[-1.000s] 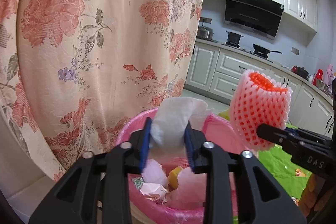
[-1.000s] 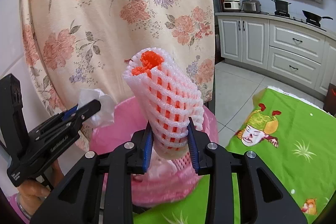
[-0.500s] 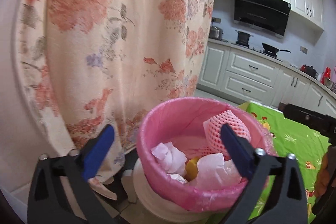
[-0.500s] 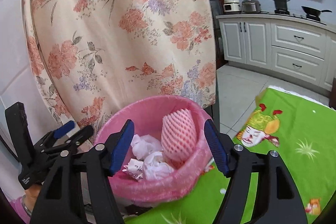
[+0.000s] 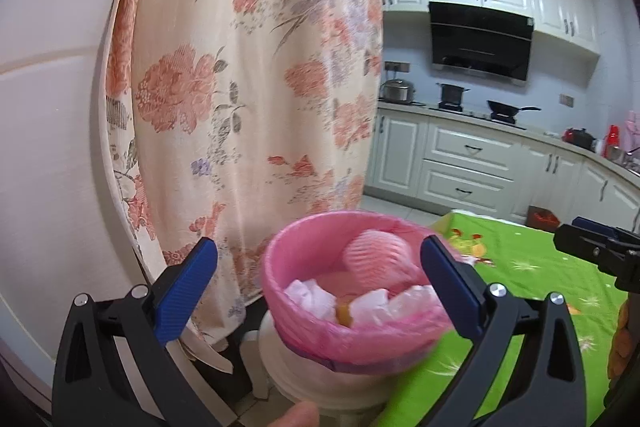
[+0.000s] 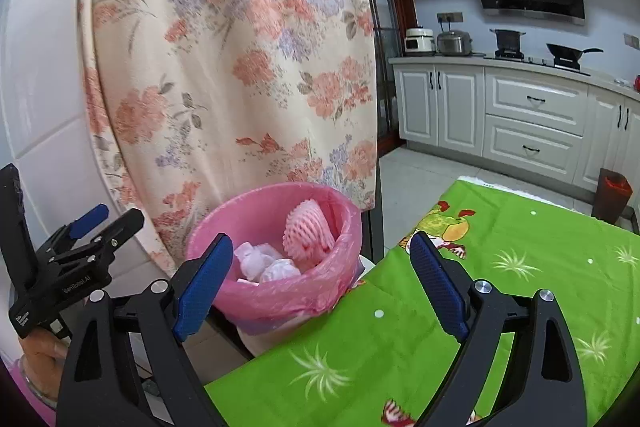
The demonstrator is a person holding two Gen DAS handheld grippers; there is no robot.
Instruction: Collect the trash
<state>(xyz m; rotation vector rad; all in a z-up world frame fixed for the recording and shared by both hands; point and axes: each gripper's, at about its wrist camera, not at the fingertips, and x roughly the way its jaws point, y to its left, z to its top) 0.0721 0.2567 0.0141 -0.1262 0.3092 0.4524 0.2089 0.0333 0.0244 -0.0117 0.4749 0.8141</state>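
Note:
A bin lined with a pink bag (image 5: 280, 251) (image 6: 208, 227) stands just off the table's corner. Inside lie a pink foam fruit net (image 5: 376, 259) (image 6: 306, 231), crumpled white tissues (image 5: 308, 297) (image 6: 260, 263) and a yellowish scrap (image 5: 343, 313). My left gripper (image 5: 318, 247) (image 6: 118, 215) hangs back from the bin, open and empty. My right gripper (image 6: 320, 242) (image 5: 576, 231) is also drawn back over the table edge; its jaws are opening with nothing between them.
A floral curtain (image 5: 248, 87) (image 6: 240, 67) hangs right behind the bin, with a white wall to its left. A green cartoon tablecloth (image 6: 500, 287) (image 5: 520, 287) covers the table on the right. White kitchen cabinets and a small red bin (image 6: 614, 195) stand farther back.
Both grippers let go: the tissue and the foam net dropped into the bin. Both grippers then opened wide and pulled back and slightly up from the bin.

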